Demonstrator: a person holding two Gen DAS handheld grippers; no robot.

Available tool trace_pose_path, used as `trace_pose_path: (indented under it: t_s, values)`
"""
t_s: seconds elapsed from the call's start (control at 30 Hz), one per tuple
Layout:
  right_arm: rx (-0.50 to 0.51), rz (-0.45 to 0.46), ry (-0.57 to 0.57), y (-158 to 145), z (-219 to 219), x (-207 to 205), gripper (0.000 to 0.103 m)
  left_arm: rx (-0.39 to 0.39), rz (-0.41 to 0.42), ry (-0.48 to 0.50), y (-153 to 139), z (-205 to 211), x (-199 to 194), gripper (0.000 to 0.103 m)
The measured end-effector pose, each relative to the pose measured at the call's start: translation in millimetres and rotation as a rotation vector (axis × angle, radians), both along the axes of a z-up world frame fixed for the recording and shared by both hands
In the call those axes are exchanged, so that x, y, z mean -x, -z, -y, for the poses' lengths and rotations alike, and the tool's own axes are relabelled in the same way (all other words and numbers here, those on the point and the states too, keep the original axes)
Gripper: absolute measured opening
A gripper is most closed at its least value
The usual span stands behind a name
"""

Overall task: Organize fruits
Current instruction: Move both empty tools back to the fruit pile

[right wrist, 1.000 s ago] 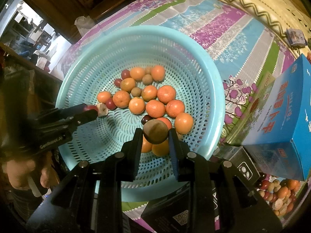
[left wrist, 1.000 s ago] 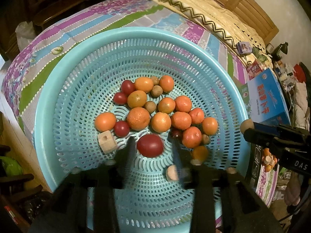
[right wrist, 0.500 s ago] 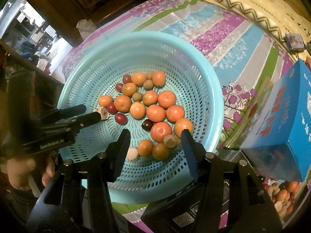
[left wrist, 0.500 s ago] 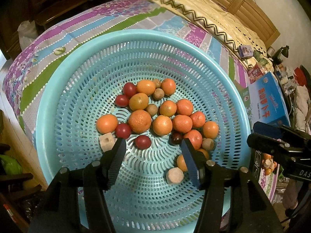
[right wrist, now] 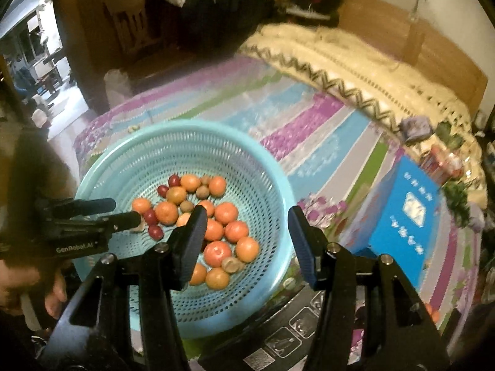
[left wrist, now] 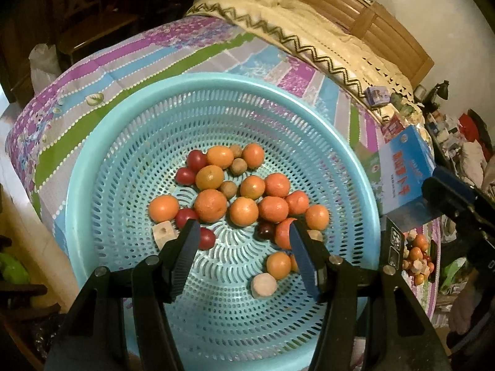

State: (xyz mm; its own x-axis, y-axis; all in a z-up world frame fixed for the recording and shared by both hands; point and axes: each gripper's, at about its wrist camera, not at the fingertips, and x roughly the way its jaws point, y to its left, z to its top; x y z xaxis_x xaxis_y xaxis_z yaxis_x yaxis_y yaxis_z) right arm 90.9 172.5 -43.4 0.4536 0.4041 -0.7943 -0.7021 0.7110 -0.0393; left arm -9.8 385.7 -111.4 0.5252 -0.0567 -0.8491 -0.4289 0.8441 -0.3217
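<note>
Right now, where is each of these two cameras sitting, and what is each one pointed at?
Left wrist view: on the left gripper, looking down into the turquoise basket of fruit; its own two open fingers show, and the right gripper at the right edge.
Right wrist view: on the right gripper, higher, facing basket and striped bedcover; its open fingers show, plus the left gripper and the hand holding it.
Both share the basket, the oranges and the blue box.
</note>
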Motion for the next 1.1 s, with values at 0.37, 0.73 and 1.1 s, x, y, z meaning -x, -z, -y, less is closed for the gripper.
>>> trace_pose_path:
  t_s: [0.37,0.73,1.1]
  values:
    - [-0.029,0.068,0.018,-10,19,12,0.056,-0.027,0.039,0.011,-15,12,6,0.061]
    - [-0.062,0.098,0.053,-20,53,25,0.056,-0.060,0.075,0.066,-33,50,5,0.061]
    - [-0.098,0.141,0.202,6,164,55,0.064,-0.121,0.224,0.301,-53,167,-7,0.072]
